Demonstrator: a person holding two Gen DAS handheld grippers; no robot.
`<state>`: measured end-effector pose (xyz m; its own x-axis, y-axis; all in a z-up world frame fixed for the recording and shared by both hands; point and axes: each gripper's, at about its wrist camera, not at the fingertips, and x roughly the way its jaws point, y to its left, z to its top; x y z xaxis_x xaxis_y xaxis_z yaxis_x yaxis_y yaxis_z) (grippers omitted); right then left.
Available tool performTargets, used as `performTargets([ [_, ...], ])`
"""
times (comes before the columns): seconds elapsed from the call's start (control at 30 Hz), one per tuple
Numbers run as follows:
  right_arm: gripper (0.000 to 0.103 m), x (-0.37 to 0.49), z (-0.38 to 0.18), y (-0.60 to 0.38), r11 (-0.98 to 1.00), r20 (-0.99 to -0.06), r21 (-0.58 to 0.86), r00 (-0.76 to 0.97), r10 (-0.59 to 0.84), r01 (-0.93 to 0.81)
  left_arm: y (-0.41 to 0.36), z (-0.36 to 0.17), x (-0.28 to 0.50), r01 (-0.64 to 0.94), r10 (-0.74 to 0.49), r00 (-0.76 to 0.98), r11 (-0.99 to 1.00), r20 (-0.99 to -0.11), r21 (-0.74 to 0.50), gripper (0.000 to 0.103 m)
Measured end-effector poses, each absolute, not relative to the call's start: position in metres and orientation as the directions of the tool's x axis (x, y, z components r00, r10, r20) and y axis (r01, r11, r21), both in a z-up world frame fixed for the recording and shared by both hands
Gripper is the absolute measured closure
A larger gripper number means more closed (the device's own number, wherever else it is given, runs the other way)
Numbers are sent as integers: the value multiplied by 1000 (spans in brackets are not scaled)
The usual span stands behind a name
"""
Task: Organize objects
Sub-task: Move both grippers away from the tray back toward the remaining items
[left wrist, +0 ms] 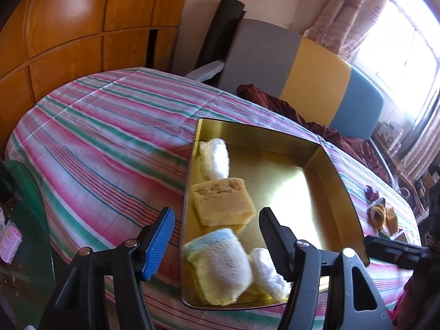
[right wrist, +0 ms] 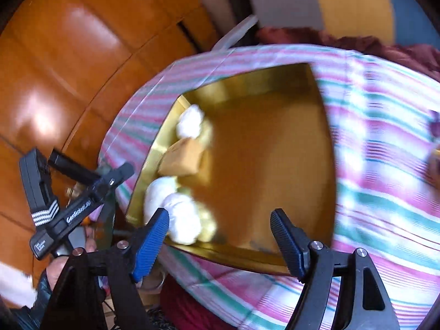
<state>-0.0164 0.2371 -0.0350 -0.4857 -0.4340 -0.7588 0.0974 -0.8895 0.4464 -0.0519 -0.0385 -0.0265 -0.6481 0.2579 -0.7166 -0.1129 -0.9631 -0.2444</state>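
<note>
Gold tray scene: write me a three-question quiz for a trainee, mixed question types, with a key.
1. True or false: the yellow sponge lies inside the gold tray.
2. Multiple choice: what does the left gripper hold? A. a white roll; B. the sponge; C. nothing.
3. Fill in: the tray stands on a ____ cloth.

Key
1. True. The sponge lies along the tray's left wall, between a white roll and a folded towel with a blue edge.
2. C. Its jaws stand open above the tray; the right gripper is open too.
3. Striped, in pink, green and white.
</note>
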Motion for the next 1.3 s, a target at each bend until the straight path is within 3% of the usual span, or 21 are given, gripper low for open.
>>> performTargets([
  [0.23,21,10,-27,326,-917,-784,392,-550,-287,-80,-5,-16,-48,-196,313,-627,-950,-713,-244,43],
  [0.4,21,34,-20,408,-915,-807,309,-580,-108,-258,30,-4,-46,-271,364,-602,-931,-711,-247,43],
  [0.53,14,56,-9,483,-872,-798,271,-601,34,-408,71,6,-43,-361,418,-570,-901,-707,-242,43],
  [0.7,14,89,-17,571,-747,-782,288,-598,178,-599,144,13,-33,-518,499,-485,-825,-718,-223,43],
  [0.8,15,114,-38,610,-598,-792,407,-593,146,-691,189,10,-29,-595,525,-432,-777,-733,-206,43],
  [0.87,14,124,-34,622,-539,-735,502,-662,147,-676,220,6,-27,-636,540,-397,-745,-742,-202,43],
  [1.3,12,117,-41,619,-547,-729,538,-679,79,-642,337,-44,-59,-656,521,-228,-707,-822,-266,43],
])
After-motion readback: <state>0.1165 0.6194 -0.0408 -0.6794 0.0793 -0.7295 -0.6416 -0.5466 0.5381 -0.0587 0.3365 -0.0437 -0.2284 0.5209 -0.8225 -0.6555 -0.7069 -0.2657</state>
